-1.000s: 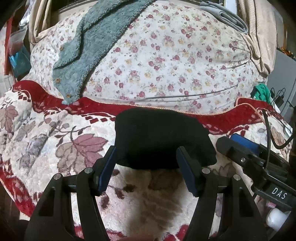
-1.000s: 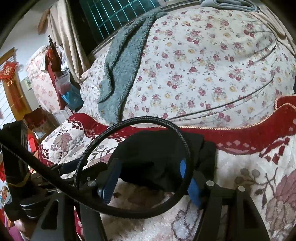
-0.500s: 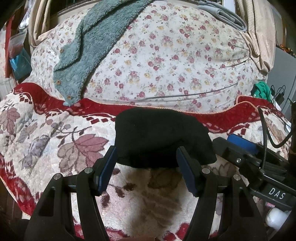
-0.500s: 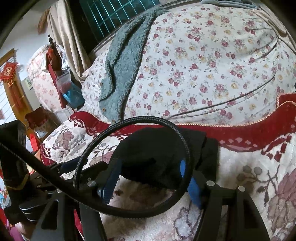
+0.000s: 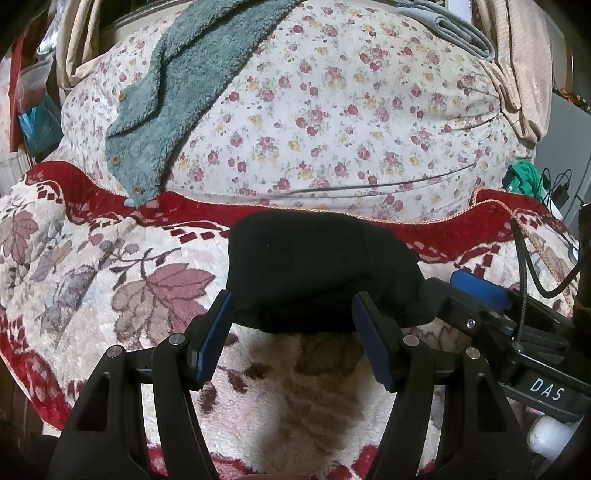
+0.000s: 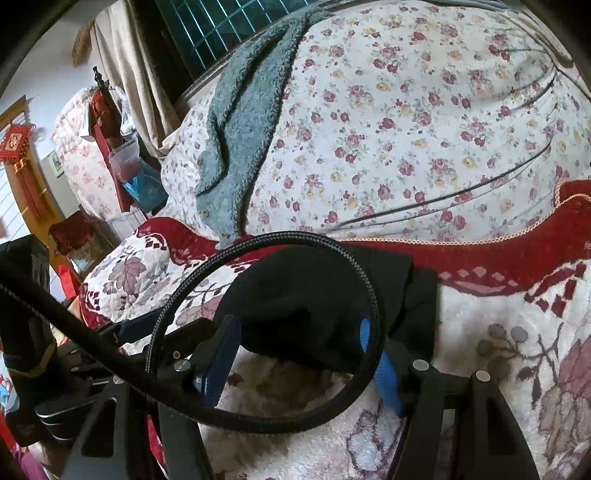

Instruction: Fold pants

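The black pants (image 5: pixel 314 269) lie folded into a compact bundle on the leaf-patterned blanket (image 5: pixel 110 280). My left gripper (image 5: pixel 291 306) is open, its blue pads (image 5: pixel 214 332) straddling the bundle's near edge without pressing it. The right gripper (image 6: pixel 295 332) is open too, at the bundle's (image 6: pixel 306 295) near edge, with the cloth between its fingertips. It also shows at the right of the left wrist view, as a blue-padded finger (image 5: pixel 480 291) beside the pants. A black cable loop (image 6: pixel 258 417) crosses the right wrist view and hides part of the bundle.
Behind the pants rises a floral quilt mound (image 5: pixel 332 122) with a teal fleece garment (image 5: pixel 173 99) draped over it and a folded grey cloth (image 5: pixel 454 29) on top. The blanket's red border (image 5: pixel 461 229) runs just behind the bundle. Cluttered furniture (image 6: pixel 74 229) stands left.
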Demonstrator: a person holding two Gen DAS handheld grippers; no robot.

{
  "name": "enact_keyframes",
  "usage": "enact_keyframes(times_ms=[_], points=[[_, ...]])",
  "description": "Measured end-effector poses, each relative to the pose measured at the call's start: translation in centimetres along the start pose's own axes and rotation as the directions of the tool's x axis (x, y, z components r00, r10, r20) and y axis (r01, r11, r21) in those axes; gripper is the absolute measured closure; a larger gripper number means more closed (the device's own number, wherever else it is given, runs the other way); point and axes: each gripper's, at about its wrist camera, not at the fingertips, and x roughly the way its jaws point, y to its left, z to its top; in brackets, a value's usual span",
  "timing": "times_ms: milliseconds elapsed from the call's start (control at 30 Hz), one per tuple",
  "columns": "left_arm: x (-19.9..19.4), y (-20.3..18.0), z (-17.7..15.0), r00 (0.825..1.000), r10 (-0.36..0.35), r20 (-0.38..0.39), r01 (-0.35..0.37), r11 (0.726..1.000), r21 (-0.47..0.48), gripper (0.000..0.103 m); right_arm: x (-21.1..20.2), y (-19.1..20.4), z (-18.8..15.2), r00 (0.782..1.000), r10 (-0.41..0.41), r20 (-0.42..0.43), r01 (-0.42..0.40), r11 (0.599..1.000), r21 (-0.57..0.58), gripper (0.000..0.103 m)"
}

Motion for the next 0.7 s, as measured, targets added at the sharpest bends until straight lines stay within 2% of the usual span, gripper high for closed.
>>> enact_keyframes(times_ms=[700], points=[[0.52, -0.12, -0.18, 1.000, 0.006, -0.010, -0.006, 1.000, -0.002, 0.037, 0.70, -0.39, -0.34, 1.000, -0.001, -0.018, 0.002, 1.000, 0.014, 0.038]])
